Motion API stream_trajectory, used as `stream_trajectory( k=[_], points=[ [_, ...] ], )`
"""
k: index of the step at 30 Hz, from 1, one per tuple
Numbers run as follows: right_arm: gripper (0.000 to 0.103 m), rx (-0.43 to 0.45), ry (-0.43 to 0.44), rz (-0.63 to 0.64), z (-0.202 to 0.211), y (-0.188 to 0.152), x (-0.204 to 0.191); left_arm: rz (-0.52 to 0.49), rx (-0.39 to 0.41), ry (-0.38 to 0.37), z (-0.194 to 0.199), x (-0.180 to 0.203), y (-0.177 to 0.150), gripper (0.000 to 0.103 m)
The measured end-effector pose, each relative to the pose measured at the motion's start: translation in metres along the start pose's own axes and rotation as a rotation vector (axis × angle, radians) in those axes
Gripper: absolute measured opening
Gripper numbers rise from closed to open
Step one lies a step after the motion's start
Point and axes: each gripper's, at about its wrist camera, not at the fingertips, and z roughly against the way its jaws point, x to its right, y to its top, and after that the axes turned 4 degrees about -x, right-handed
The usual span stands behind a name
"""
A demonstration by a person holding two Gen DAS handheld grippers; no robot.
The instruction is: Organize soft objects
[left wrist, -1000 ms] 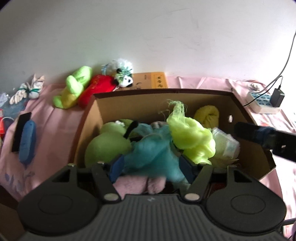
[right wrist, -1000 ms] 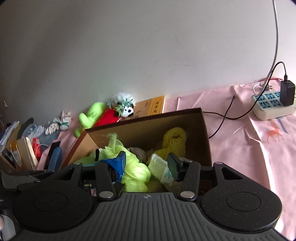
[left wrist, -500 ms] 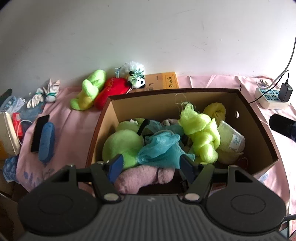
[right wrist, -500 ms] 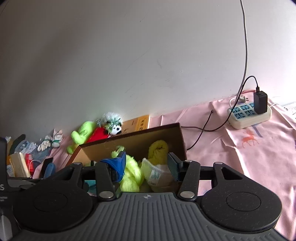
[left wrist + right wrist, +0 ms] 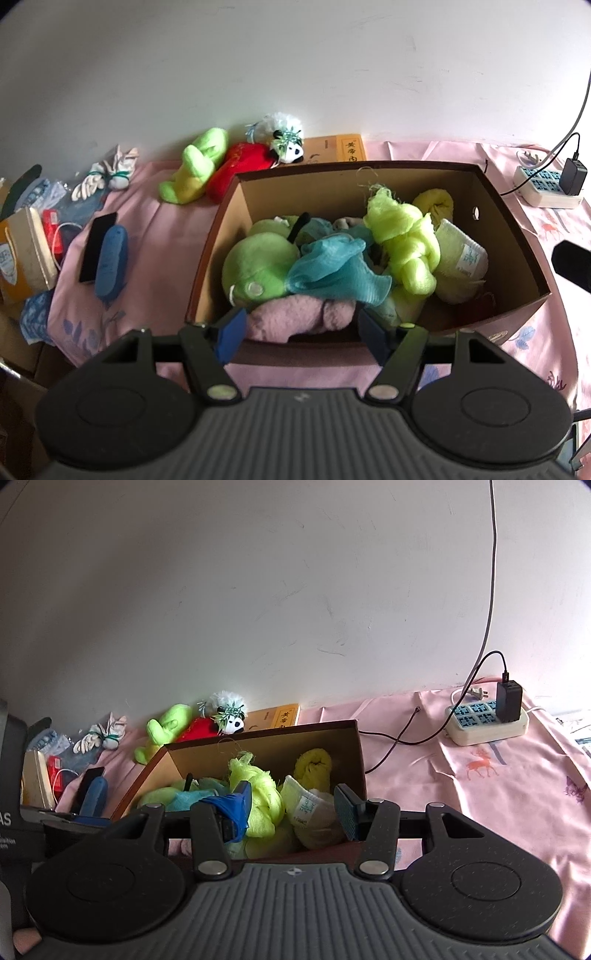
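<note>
We see the soft objects heaped in the cardboard box (image 5: 517,236): a teal mesh cloth (image 5: 332,273) on top in the middle, a neon yellow-green knotted cloth (image 5: 402,236) to its right, a round green plush (image 5: 258,266) on the left, a mauve plush (image 5: 295,317) against the near wall, a yellow roll (image 5: 434,201) at the back and a pale bundle with a label (image 5: 461,258) on the right; our left hand-held gripper (image 5: 302,330) hangs just in front of the box's near wall, its jaws apart with nothing between them, the mauve plush just beyond its tips; our right hand-held gripper (image 5: 293,812) stands at the box's near right side, jaws apart and gripping nothing, the neon cloth and labelled bundle showing past the gap; outside the box, a green plush toy (image 5: 195,166) and a red plush with a panda head (image 5: 258,162) lie by the wall on the pink cloth (image 5: 155,229); a power strip (image 5: 487,723) sits well to the right.
</note>
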Motion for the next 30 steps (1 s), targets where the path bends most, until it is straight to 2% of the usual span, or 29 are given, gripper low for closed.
stream_trajectory(
  k=[13, 21, 30],
  points=[
    [0.034, -0.054, -0.058, -0.017, 0.011, -0.013, 0.002, -0.003, -0.015, 0.011, 0.014, -0.001, -0.017, 0.071],
    [0.034, -0.127, -0.096, -0.023, 0.009, -0.024, 0.001, -0.014, -0.057, 0.0, 0.01, 0.001, -0.03, 0.071],
    [0.034, -0.173, -0.097, -0.013, 0.01, -0.033, -0.006, 0.004, -0.096, -0.012, 0.004, -0.002, -0.039, 0.071]
  ],
)
